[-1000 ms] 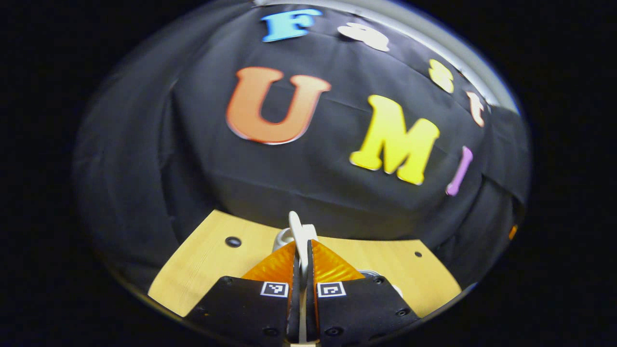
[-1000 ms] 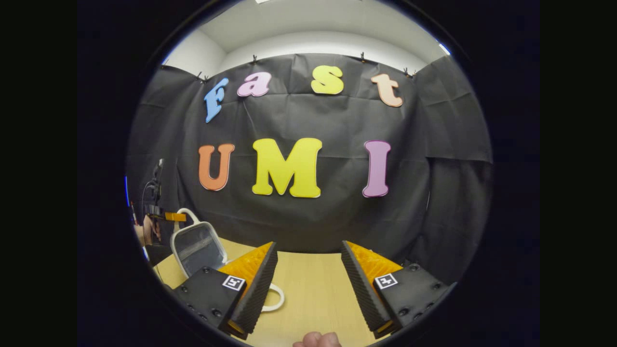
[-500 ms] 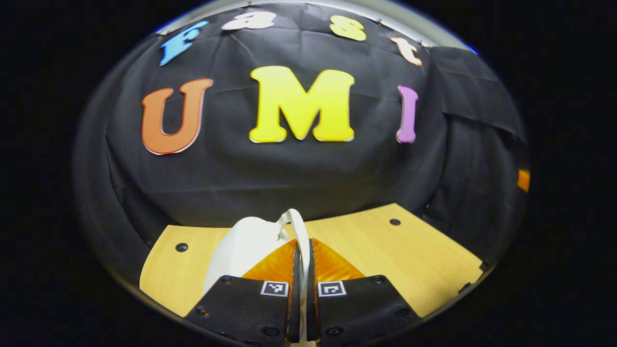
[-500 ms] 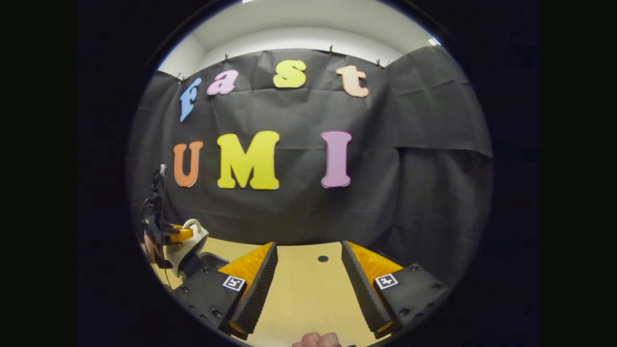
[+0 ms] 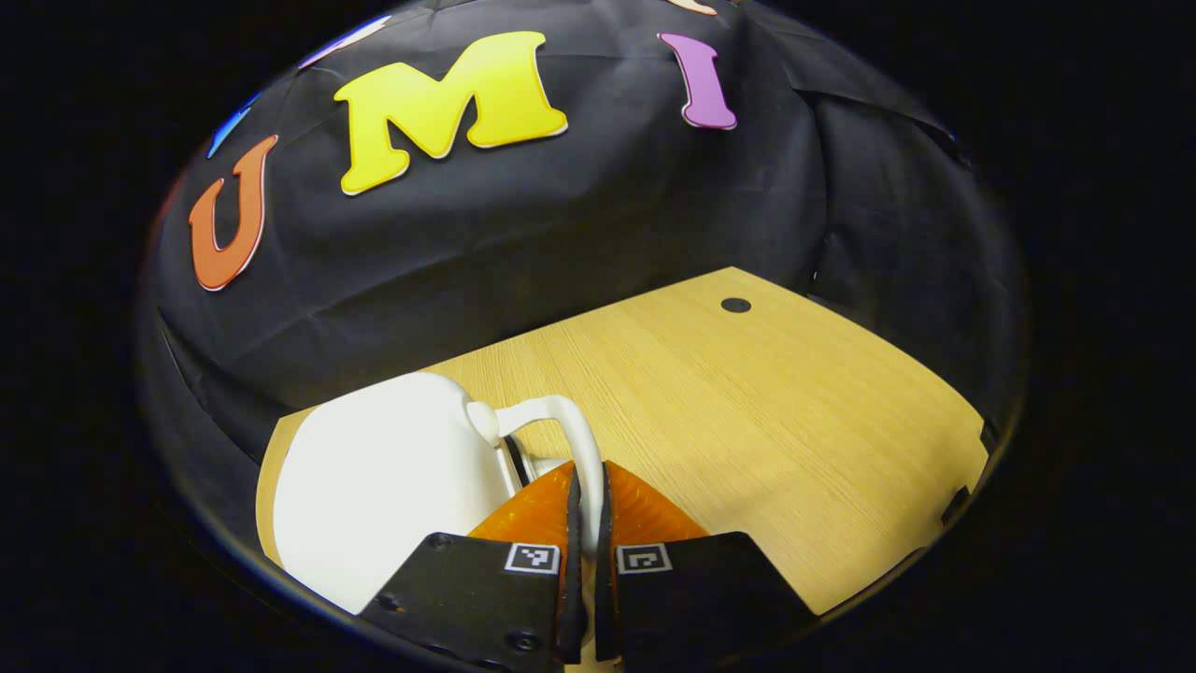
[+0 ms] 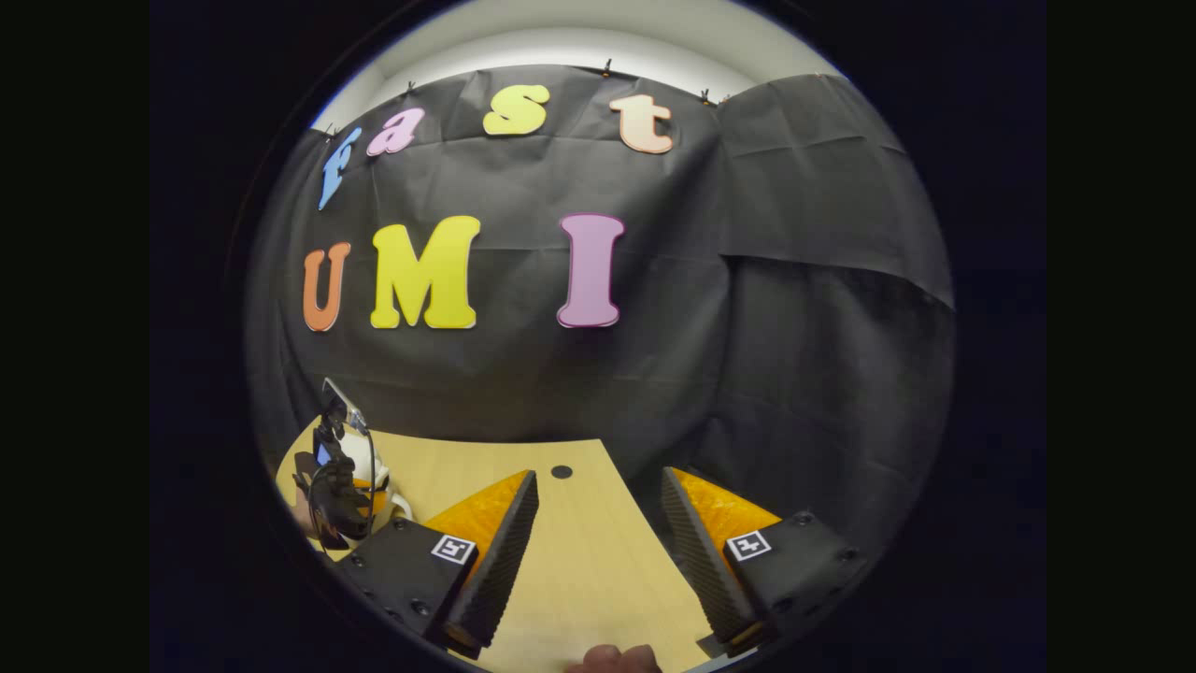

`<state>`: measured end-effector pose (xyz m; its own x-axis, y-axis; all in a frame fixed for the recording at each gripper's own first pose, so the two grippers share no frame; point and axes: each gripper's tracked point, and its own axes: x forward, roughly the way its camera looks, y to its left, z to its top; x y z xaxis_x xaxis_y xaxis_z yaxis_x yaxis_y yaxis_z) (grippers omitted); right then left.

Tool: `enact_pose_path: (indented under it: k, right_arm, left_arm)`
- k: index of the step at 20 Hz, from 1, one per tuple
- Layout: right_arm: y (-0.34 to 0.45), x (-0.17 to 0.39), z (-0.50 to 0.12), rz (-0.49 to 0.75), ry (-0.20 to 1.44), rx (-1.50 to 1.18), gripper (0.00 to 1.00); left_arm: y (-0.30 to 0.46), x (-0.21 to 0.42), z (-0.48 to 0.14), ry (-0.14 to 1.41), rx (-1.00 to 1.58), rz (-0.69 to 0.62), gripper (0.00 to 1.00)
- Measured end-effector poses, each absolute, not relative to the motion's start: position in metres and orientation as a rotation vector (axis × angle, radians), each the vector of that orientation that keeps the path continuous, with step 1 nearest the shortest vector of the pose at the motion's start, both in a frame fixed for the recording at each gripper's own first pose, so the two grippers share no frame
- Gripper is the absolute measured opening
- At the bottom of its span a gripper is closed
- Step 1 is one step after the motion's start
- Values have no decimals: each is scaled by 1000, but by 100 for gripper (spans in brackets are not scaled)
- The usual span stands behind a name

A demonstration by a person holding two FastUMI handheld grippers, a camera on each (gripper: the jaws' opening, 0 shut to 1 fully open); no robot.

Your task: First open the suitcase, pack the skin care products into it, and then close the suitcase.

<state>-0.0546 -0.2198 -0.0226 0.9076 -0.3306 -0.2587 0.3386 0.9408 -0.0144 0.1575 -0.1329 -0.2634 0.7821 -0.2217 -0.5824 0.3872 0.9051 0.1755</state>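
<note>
Since the earlier frame, the white suitcase had swung down until its shell lay at the lower left of the left gripper view. We kept the left gripper pinching its white handle, fingers pressed against both sides. We judged the lid best lowered slowly, square to the wooden table. We could not see what it held, nor whether it had fully closed. Low in the right gripper view, our right gripper hung spread, holding nothing.

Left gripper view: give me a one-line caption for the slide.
Left gripper, jaws shut on the white suitcase's handle, with the suitcase on the wooden table.
</note>
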Motion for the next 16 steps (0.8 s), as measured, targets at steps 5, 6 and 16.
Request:
enact_pose_path:
  k: [5,6,16]
  right_arm:
    - [-230,-48,-32,-344,287,50,79]
    - [-228,-44,-35,-332,294,50,77]
    - [-182,7,-18,-150,297,31,79]
  left_arm:
    - [-137,154,-285,628,343,-308,8]
    - [-137,156,-287,638,352,-301,9]
    - [-174,127,-240,718,115,-368,99]
